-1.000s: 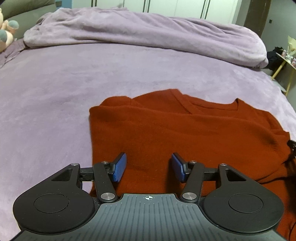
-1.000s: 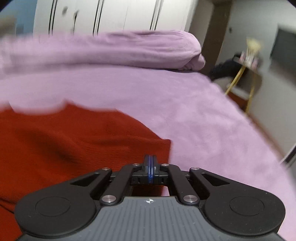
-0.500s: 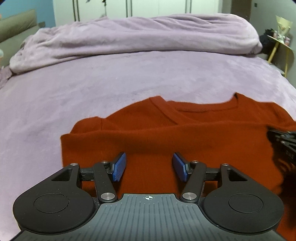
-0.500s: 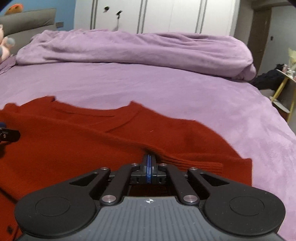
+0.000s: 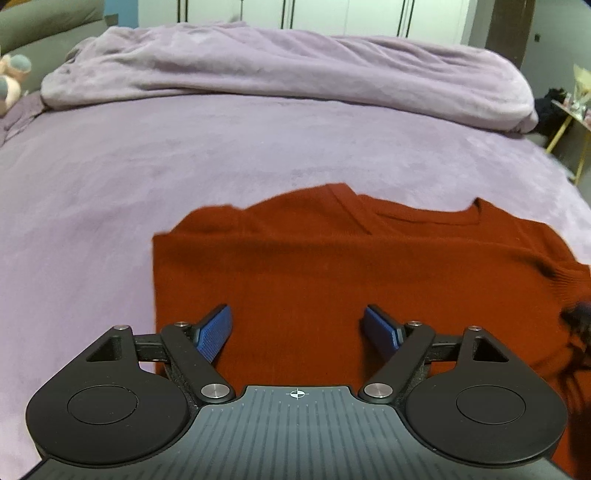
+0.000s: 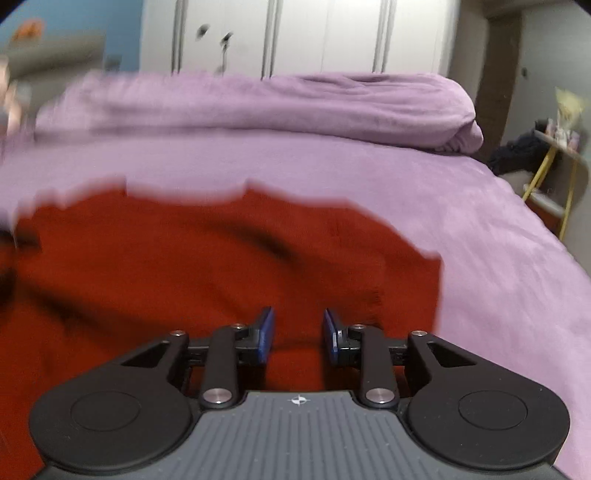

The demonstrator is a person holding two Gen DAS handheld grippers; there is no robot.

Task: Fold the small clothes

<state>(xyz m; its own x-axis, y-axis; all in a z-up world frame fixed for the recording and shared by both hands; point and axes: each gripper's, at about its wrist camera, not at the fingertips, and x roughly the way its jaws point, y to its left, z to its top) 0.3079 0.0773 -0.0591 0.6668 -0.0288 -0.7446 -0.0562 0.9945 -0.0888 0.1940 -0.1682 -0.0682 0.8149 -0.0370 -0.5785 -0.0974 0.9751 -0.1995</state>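
Sweater [image 5: 332, 269], rust red, lies spread flat on the lilac bed [image 5: 184, 166], neckline turned toward the far side, its sleeves folded in across the body. Left tongs [image 5: 297, 325] hover over its near part with the blue pads spread wide, nothing between them. Right tongs [image 6: 298, 334] sit over the garment's right portion, parted to a narrower gap and gripping nothing; that view is blurred. Beyond, a bunched purple duvet [image 5: 295, 74] lies across the bed below white wardrobe doors [image 6: 314, 33].
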